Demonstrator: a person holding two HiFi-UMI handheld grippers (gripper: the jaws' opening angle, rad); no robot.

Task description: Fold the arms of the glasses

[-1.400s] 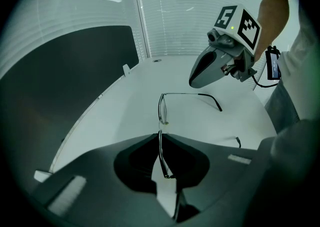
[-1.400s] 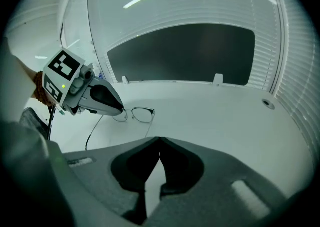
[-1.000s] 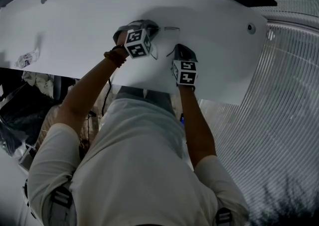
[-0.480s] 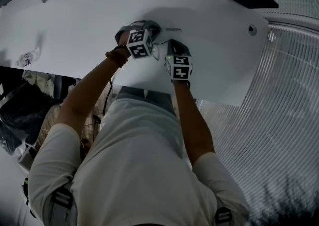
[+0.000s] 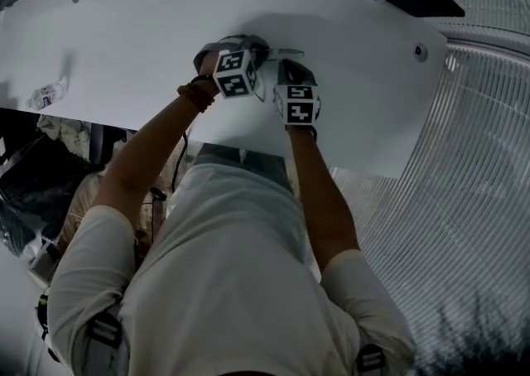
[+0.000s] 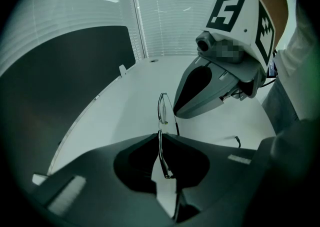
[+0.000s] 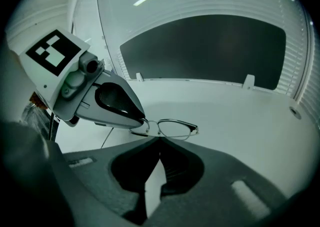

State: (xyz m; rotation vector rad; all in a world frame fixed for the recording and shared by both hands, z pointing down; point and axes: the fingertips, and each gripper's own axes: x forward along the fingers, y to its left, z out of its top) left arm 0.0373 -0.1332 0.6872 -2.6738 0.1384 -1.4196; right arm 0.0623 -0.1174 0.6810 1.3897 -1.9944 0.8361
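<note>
Head view: huddled close over the white worktop (image 5: 124,43) for one small job. Left gripper view: pinching the glasses (image 6: 163,108) by the rim with the left hand-held gripper (image 6: 160,138), shut tight on them low at the worktop to stop any sliding. Right gripper view: right hand-held gripper (image 7: 160,140) closed and empty just beside the glasses, likely to nudge an arm inward.

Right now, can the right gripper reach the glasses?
Probably yes: the right gripper, fingers shut, points at the glasses with nothing between; the left gripper clamps only their other end.
</note>
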